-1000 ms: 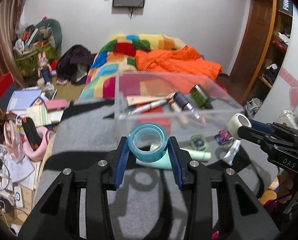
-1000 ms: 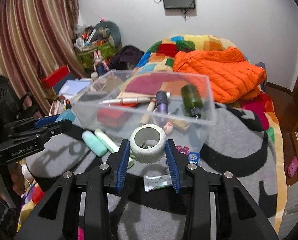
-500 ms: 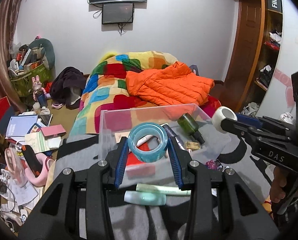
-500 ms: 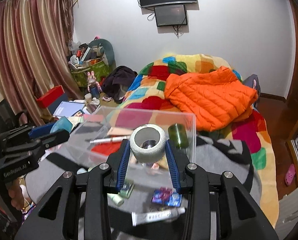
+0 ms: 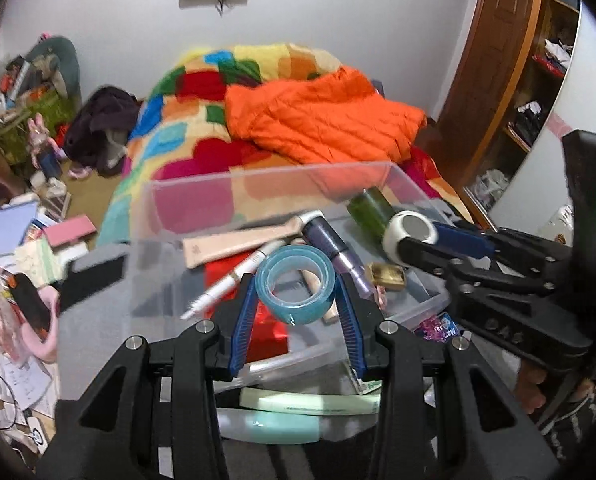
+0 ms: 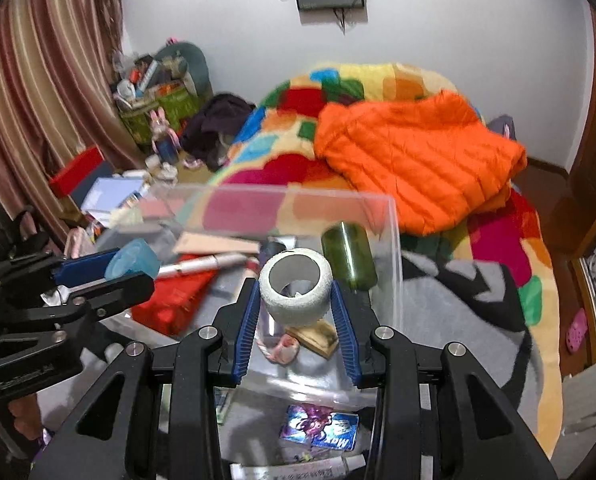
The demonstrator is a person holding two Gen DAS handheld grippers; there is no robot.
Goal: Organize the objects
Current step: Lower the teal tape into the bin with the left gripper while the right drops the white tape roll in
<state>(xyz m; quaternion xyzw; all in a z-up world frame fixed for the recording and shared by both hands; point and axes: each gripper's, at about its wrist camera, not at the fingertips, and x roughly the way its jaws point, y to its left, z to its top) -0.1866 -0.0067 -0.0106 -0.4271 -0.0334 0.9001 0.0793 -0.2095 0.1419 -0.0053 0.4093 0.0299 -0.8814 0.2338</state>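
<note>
The clear plastic bin (image 5: 202,204), a thin-walled rectangular tub on a grey and black fleece blanket (image 6: 449,292), is the anchor for everything here. The left gripper (image 5: 296,300) pinches a glossy translucent blue tape roll (image 5: 296,289) between its 2 ribbed blue pads, holding it upright above the bin's near half. The right gripper (image 6: 295,304) clamps a white fabric-textured tape roll (image 6: 296,292), a rough matte ring, over the bin's right end; from the left wrist camera the same roll (image 5: 409,236) hangs above the bin's right rim. Inside the bin lie a dark green glass bottle (image 6: 349,256) on its side against the right wall, a flat beige tube (image 5: 242,242), a slim white pen (image 5: 234,284), a purple cylindrical tube (image 5: 329,244), a shiny red packet (image 6: 170,300) and a small brass-coloured case (image 5: 385,276). Just outside the bin's near wall rest 2 smooth mint-green tubes (image 5: 309,402), lying side by side, and a glittery foil packet (image 6: 321,432). Beyond the bin's far wall a puffy quilted orange jacket (image 5: 321,120) lies on a patchwork bedspread (image 5: 186,120).
</note>
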